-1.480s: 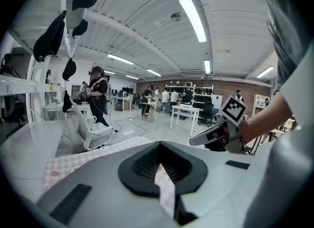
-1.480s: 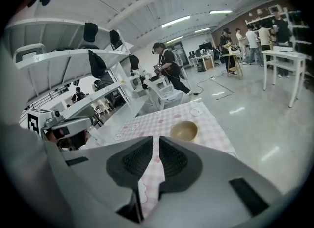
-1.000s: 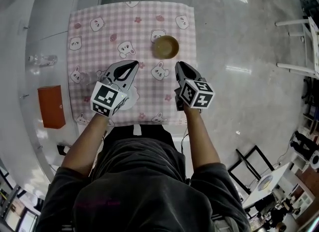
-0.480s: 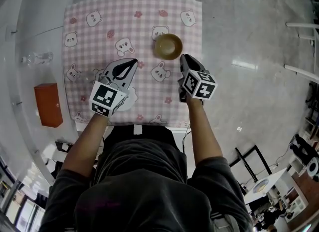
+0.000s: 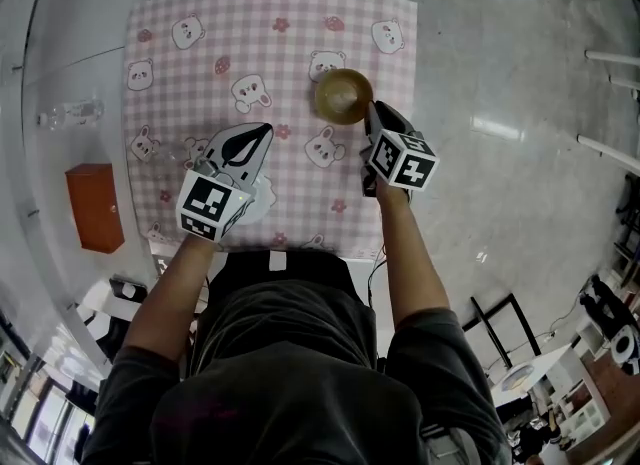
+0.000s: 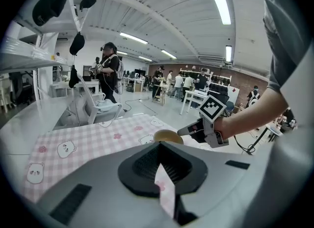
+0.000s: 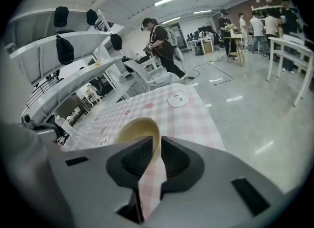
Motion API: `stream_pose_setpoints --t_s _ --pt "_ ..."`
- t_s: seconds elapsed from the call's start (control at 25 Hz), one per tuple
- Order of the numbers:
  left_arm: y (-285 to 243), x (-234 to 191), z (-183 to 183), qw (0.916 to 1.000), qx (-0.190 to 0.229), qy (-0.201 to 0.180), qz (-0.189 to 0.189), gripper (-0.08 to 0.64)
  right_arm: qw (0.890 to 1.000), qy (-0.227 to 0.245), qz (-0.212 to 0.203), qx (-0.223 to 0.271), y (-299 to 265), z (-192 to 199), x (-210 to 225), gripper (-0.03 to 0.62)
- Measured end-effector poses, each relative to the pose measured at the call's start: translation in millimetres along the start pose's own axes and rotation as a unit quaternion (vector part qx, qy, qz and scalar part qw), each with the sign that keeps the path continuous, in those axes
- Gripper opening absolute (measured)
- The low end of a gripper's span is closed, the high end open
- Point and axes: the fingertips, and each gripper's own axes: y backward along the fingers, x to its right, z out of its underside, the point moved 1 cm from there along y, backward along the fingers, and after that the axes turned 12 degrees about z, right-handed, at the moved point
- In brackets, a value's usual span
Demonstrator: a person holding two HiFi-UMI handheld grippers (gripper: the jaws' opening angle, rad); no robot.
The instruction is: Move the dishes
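Note:
A tan bowl [image 5: 340, 95] stands on the pink checked bear-print cloth [image 5: 200, 63], towards its right side. My right gripper [image 5: 372, 109] hangs just at the bowl's near right rim. In the right gripper view its jaws [image 7: 156, 141] stand a narrow slit apart, with nothing between them and the bowl [image 7: 135, 126] straight ahead. My left gripper [image 5: 265, 130] is over the middle of the cloth, left of the bowl, with its jaws [image 6: 160, 148] shut and empty. From the left gripper view I see the bowl [image 6: 167, 135] and the right gripper [image 6: 180, 132] beside it.
A clear plastic bottle [image 5: 70, 113] and an orange box [image 5: 95, 208] lie on the grey surface left of the cloth. Something small and clear [image 5: 188, 153] sits on the cloth by the left gripper. Grey floor lies to the right, with people, chairs and tables far off.
Both grippers have come down towards the table. The right one has moved forward, from well short of the bowl to its near rim.

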Motion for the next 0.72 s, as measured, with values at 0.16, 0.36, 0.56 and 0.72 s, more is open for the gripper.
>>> stream_pose_setpoints --t_s 0.16,0.36,0.56,0.72 --pt "-0.1 -3.7 0.3 1.0000 -0.003 0.002 -0.004 0.001 1.000 -0.001 -0.003 -0.007 -8.6 -0.3 0.4 0.046" --pt "-1.6 -5.6 1.0 1.0000 -0.002 0.003 -0.005 0.001 1.000 -0.001 0.000 -0.013 -18.1 2.0 1.2 0.046" --pt "-2.6 -9.2 1.4 1.0000 -0.001 0.003 -0.006 0.000 1.000 0.009 0.000 -0.021 -24.8 4.1 -2.7 0.046" --pt "-0.7 -11.1 0.6 1.0000 0.002 0.002 -0.008 0.001 1.000 0.005 0.001 -0.020 -25.4 4.4 -4.1 0.021"
